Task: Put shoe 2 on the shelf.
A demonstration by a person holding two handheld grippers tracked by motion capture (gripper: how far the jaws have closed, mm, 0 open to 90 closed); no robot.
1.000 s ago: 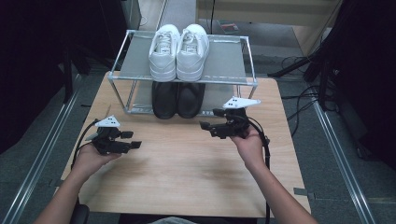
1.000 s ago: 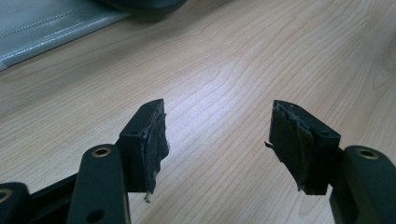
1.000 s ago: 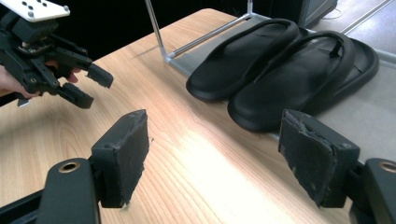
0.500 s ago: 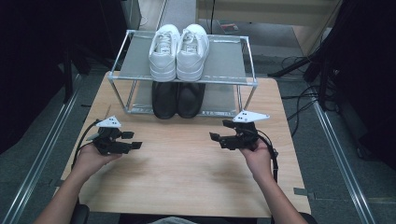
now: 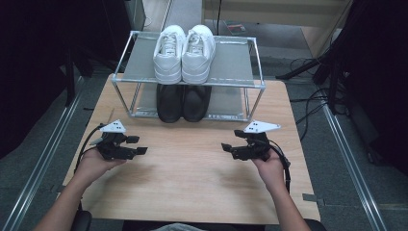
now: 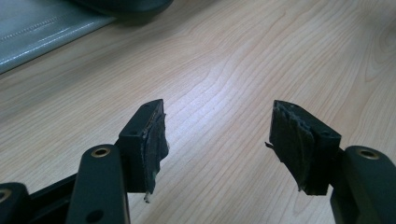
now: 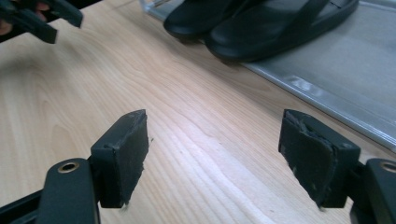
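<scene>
A pair of white sneakers [image 5: 185, 52] stands on the top shelf of a metal shoe rack [image 5: 238, 62]. Under it, a pair of black shoes [image 5: 183, 102] sits on the lower shelf, toes toward me; the same black shoes [image 7: 261, 23] show in the right gripper view. My left gripper [image 5: 140, 146] rests low over the wooden table [image 5: 192, 187] at the left, open and empty. My right gripper [image 5: 225, 147] hovers at the right, open too, nothing between its pads [image 7: 123, 154]. The left gripper view looks along spread pads [image 6: 154, 140] at bare wood.
The rack stands at the table's far edge, its lower grey mat [image 7: 336, 65] near my right gripper. Table edges drop to a dark floor with metal rails [image 5: 43, 159] and cables [image 5: 308, 115] on both sides.
My right gripper has drawn back from the rack toward the table's near right and lowered. The left gripper has shifted only slightly.
</scene>
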